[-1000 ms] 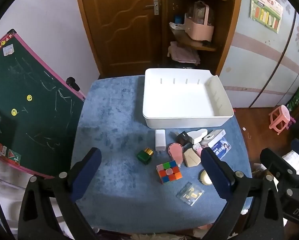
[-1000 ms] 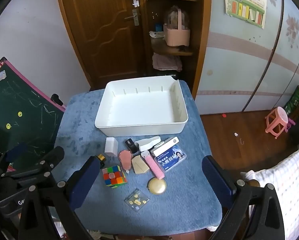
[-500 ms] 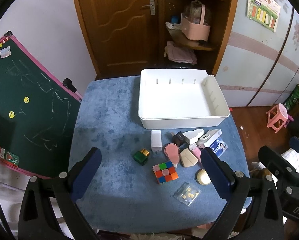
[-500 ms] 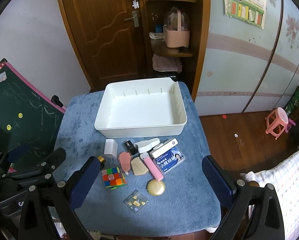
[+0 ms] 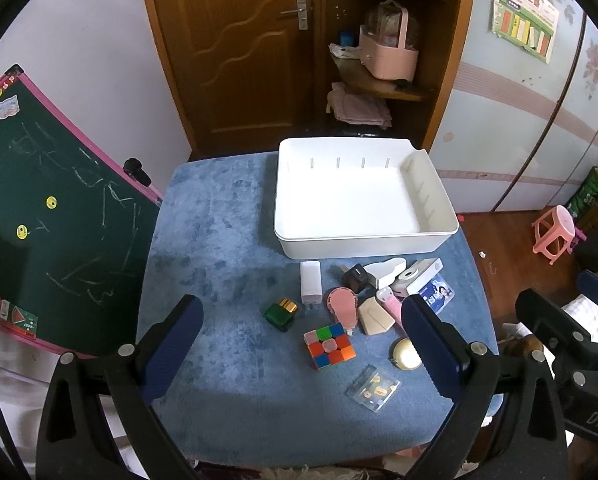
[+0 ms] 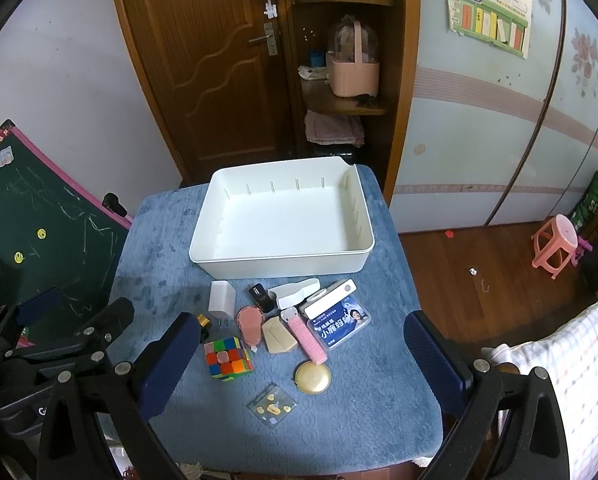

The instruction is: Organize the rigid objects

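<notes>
An empty white bin (image 5: 363, 236) (image 6: 279, 268) stands at the far side of a blue table. In front of it lie several small objects: a colour cube (image 5: 330, 346) (image 6: 227, 358), a green bottle with a gold cap (image 5: 281, 313), a white charger (image 5: 310, 282) (image 6: 221, 300), a pink tape dispenser (image 5: 342, 304), a gold round compact (image 6: 313, 377), a blue card (image 6: 341, 326) and a clear packet (image 6: 272, 403). My left gripper (image 5: 301, 346) is open above the near edge. My right gripper (image 6: 301, 364) is open above the near edge too. Both are empty.
A green chalkboard (image 5: 47, 220) leans at the table's left side. A wooden door and corner shelf (image 6: 339, 92) stand behind the table. A pink stool (image 6: 555, 246) is on the floor to the right. A checked cloth (image 6: 567, 364) lies at the near right.
Both grippers have drawn back and up a little from the table, so the bin and objects look smaller. Nothing on the table has moved.
</notes>
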`<action>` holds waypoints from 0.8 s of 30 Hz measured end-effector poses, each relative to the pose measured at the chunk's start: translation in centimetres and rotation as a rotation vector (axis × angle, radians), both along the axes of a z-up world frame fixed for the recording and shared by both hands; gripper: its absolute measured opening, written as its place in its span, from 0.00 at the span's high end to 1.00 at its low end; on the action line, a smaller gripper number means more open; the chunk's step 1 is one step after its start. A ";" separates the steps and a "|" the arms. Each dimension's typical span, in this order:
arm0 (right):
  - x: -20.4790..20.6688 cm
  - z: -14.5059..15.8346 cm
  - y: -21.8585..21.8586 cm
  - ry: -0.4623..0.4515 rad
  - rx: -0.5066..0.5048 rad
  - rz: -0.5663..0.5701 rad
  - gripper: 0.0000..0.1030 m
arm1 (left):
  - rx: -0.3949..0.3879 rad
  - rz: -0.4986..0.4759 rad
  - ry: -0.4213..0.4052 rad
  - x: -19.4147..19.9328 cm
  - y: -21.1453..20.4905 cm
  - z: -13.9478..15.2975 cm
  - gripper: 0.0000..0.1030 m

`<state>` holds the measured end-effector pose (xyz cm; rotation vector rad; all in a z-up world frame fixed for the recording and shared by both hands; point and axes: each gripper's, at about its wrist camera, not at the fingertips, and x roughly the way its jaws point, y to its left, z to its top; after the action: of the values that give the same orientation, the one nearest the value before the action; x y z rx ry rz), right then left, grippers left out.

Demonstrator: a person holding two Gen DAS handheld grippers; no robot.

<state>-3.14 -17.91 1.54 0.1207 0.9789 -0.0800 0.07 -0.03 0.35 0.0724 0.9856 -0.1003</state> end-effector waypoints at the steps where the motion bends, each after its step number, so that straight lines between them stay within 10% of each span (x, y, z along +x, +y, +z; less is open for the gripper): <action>1: -0.2 -0.1 0.0 -0.001 -0.001 0.001 0.01 | 0.002 0.001 0.002 0.0 0.0 0.0 0.03; 24: -0.1 -0.6 0.3 0.008 0.019 -0.031 0.01 | 0.018 -0.008 0.035 0.5 0.5 -1.2 0.03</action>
<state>-3.22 -17.58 0.91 0.1533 0.9856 -0.0992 0.53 0.47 -0.84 0.0919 1.0216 -0.1006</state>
